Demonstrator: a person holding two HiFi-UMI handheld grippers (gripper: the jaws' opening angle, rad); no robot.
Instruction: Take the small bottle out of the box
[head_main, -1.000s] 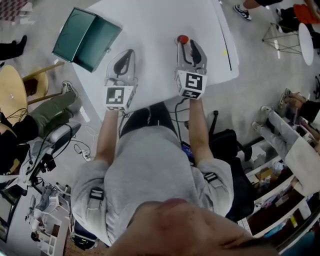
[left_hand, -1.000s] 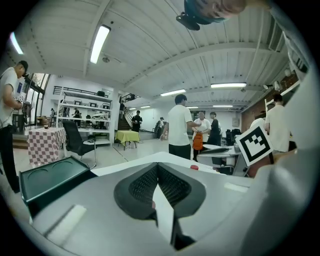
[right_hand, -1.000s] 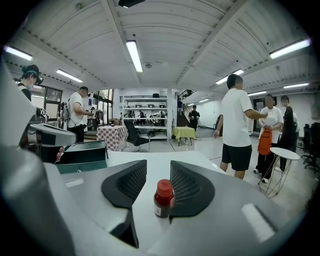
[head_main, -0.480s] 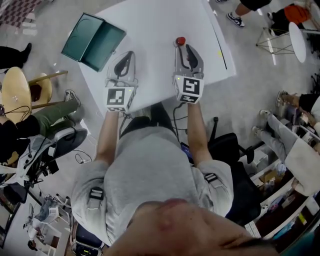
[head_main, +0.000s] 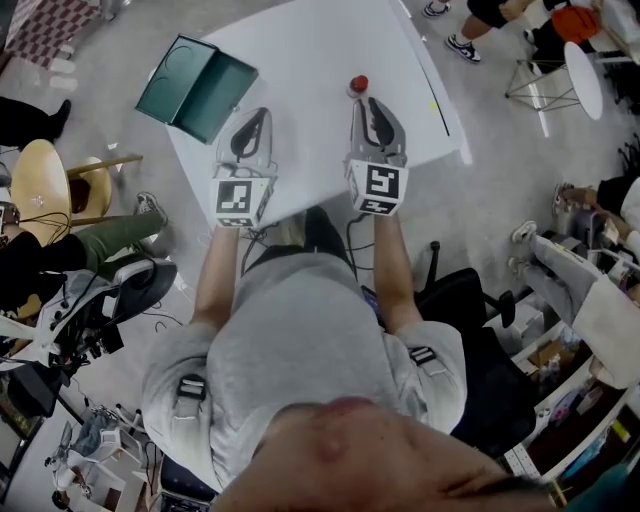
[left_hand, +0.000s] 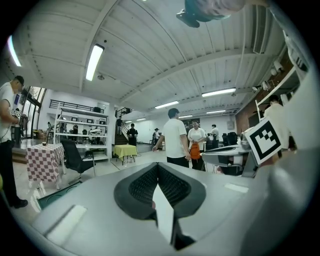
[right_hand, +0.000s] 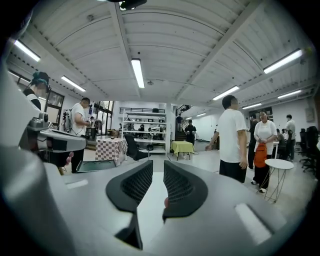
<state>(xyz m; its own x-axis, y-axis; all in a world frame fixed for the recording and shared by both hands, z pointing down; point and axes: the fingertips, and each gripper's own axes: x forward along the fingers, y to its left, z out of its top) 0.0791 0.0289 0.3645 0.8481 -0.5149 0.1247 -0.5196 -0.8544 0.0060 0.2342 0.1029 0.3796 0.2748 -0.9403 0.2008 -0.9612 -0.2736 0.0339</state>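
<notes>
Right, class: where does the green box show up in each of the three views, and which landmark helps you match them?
Head view: green box, lying open at the white table's upper-left corner.
Left gripper view: not clearly in it; a dark green sliver low left may be its edge.
Right gripper view: left of centre, seen edge-on.
Shared landmark: the checkered tablecloth.

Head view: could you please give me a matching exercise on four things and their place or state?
Things: 1 green box; 2 small bottle; 3 left gripper; 4 right gripper.
States: A jaws together; B on the table, ahead of the right gripper; C jaws slightly apart; D lying open.
Pairs: 1-D, 2-B, 3-A, 4-C.
The right gripper's jaws have just been closing, nothing between them.
</notes>
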